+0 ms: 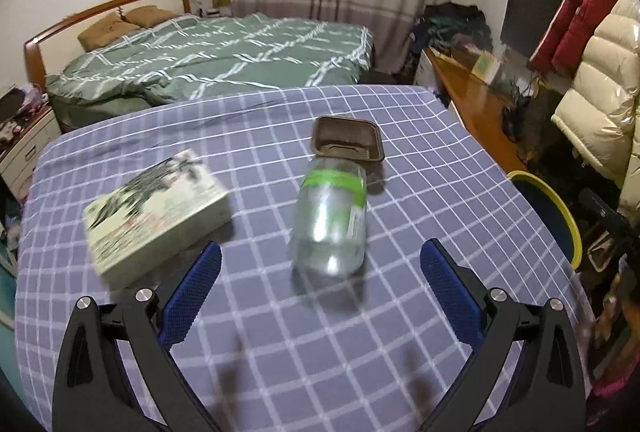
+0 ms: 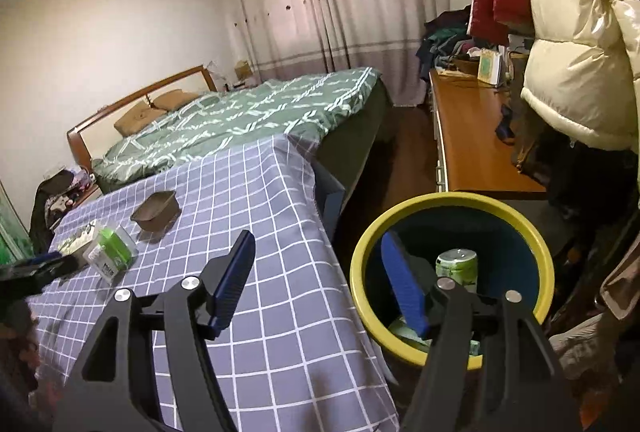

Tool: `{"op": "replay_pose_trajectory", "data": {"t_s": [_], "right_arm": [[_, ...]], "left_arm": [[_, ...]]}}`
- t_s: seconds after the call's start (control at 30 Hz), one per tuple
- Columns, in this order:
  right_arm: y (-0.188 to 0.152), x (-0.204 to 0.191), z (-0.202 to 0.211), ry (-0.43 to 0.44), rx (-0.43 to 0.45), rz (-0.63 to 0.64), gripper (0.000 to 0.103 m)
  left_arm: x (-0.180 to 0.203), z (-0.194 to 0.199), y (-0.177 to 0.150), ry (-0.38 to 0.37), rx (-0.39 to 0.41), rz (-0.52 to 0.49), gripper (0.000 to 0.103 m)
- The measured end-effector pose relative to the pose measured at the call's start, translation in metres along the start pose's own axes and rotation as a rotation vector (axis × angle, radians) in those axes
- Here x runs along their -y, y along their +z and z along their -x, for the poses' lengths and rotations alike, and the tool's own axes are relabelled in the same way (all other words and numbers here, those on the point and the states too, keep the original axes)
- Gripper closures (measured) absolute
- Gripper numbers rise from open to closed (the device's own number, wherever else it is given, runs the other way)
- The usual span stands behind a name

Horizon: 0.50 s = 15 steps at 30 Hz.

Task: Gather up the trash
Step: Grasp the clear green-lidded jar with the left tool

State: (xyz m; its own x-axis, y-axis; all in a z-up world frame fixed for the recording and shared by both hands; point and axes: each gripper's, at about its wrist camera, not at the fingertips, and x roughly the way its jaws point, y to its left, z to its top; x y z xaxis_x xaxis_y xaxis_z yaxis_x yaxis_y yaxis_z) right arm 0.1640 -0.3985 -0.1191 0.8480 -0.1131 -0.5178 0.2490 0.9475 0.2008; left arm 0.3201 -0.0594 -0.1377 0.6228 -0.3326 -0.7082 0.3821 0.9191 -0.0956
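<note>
A clear plastic bottle (image 1: 330, 218) with a green label lies on its side on the checked tablecloth (image 1: 280, 332). My left gripper (image 1: 320, 260) is open, its blue fingers either side of the bottle's near end, not touching it. A brown plastic tray (image 1: 347, 139) sits just beyond the bottle. In the right wrist view the bottle (image 2: 112, 250) and tray (image 2: 156, 212) lie at left. My right gripper (image 2: 318, 252) is open and empty, over the table's edge and the yellow-rimmed blue bin (image 2: 516, 220), which holds a green can (image 2: 458, 266).
A flat printed box (image 1: 156, 208) lies left of the bottle. The bin's rim (image 1: 552, 200) shows at the table's right edge. A bed (image 1: 224, 56) stands behind the table. A wooden desk (image 2: 472, 136) and hanging jackets (image 2: 576, 32) are at right.
</note>
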Motion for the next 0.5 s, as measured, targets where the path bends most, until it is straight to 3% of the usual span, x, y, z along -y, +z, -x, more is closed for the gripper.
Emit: {"op": "replay_pose_trajectory", "data": {"t_s": [0.13, 0.3, 0.5], "right_arm": [[-0.001, -0.002, -0.002, 0.004, -0.004, 0.007, 0.04], [0.0, 0.005, -0.005, 0.012, -0.024, -0.025, 0.04], [0.001, 0.006, -0.008, 0.015, -0.037, -0.037, 0.04]], "left_arm": [[0.005, -0.034, 0.018, -0.012, -0.06, -0.007, 0.006], [0.007, -0.066, 0.028, -0.001, -0.131, -0.018, 0.022], [0.012, -0.079, 0.027, -0.002, -0.162, -0.049, 0.047]]}}
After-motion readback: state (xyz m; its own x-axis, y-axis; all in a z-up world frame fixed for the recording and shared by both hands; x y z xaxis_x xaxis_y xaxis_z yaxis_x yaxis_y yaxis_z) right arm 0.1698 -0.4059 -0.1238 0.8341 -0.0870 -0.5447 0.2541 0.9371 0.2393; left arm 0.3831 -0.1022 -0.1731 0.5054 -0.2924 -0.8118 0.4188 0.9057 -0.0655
